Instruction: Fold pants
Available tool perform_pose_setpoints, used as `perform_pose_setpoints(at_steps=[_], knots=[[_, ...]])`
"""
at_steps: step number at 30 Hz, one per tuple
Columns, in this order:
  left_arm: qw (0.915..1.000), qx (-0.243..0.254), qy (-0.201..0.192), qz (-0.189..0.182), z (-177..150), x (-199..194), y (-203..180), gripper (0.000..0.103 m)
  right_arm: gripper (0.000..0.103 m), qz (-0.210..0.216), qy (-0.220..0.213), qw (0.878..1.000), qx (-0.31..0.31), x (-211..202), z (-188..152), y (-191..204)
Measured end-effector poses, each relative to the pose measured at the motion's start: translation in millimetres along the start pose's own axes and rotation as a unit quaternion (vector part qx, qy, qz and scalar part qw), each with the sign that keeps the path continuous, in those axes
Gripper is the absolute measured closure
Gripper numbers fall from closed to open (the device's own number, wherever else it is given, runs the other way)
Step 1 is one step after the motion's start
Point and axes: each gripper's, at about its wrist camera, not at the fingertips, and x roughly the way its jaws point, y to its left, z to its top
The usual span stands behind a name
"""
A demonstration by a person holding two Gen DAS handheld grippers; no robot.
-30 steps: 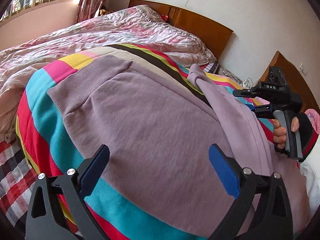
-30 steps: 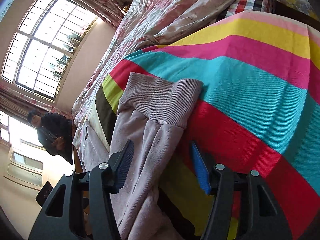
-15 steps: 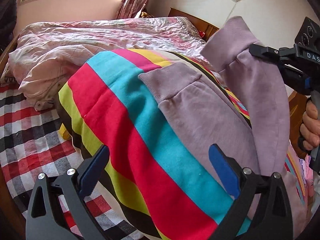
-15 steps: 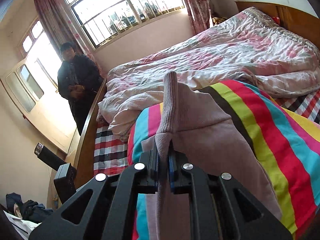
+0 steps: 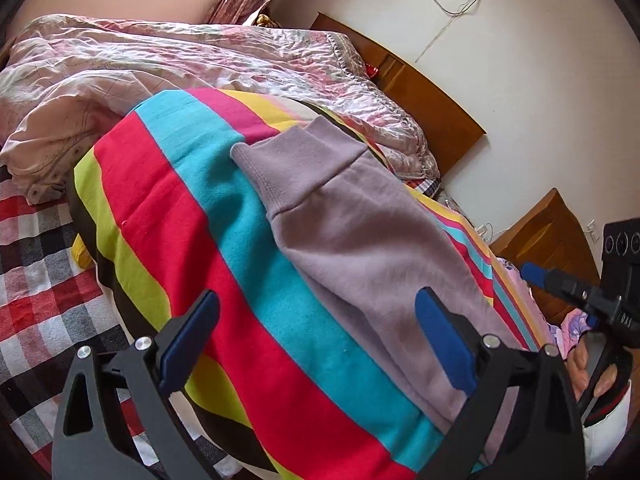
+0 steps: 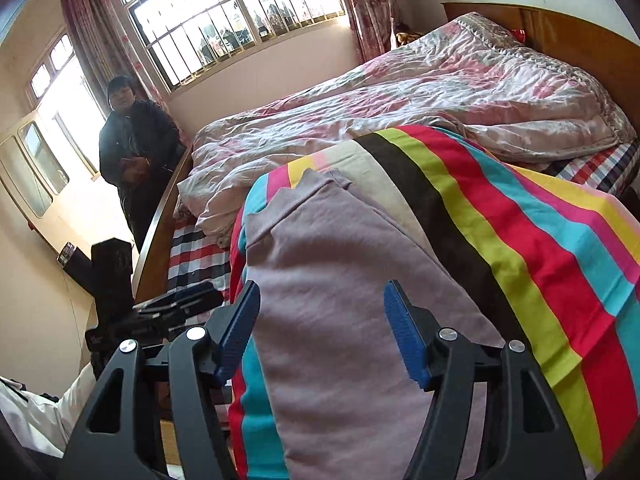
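One pair of lilac fleece pants (image 5: 360, 240) folded on striped blanket (image 5: 224, 240), ribbed cuffs stacked, both claws (image 5: 316, 344) (image 6: 322, 328) open, empty, right just released.

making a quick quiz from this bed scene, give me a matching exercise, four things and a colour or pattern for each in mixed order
Things:
1. pants
2. blanket
3. quilt
4. bed sheet

Descriptions:
a. pink floral
b. plain mauve
c. red, black and white check
d. bright stripes

Pairs: 1-b, 2-d, 3-a, 4-c
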Motion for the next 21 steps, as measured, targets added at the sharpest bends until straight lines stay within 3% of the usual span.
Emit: perform_pose_setpoints(at_steps=[2,7,11,12,16,21], knots=[[0.9997,-0.003,-0.001,-0.024,8.9,10.5,-3.0,0.01,0.043,-0.017,0.011,1.0,-0.006,-7.9,-36.0,6.5],[0.9984,-0.054,-0.006,-0.017,27.3,31.0,15.9,0.022,0.052,-0.055,0.014,0.998,-0.011,-22.9,-110.2,25.7],[0.9983,-0.058,0.002,-0.008,38.9,44.7,30.4,0.059,0.059,-0.083,0.03,0.996,-0.011,-18.2,-132.1,25.4],[0.9986,-0.053,0.004,-0.003,40.2,46.8,30.4,0.065,0.059,-0.076,0.031,0.997,-0.006,-16.6,-130.0,23.1],[0.9992,-0.04,-0.006,0.007,43.1,43.8,27.4,0.066,0.058,-0.052,0.009,0.998,-0.018,-14.7,-93.9,5.3],[0.9989,-0.045,-0.007,0.012,42.9,44.6,29.0,0.063,0.057,-0.012,0.0,0.999,-0.031,26.5,-1.6,-34.5]])
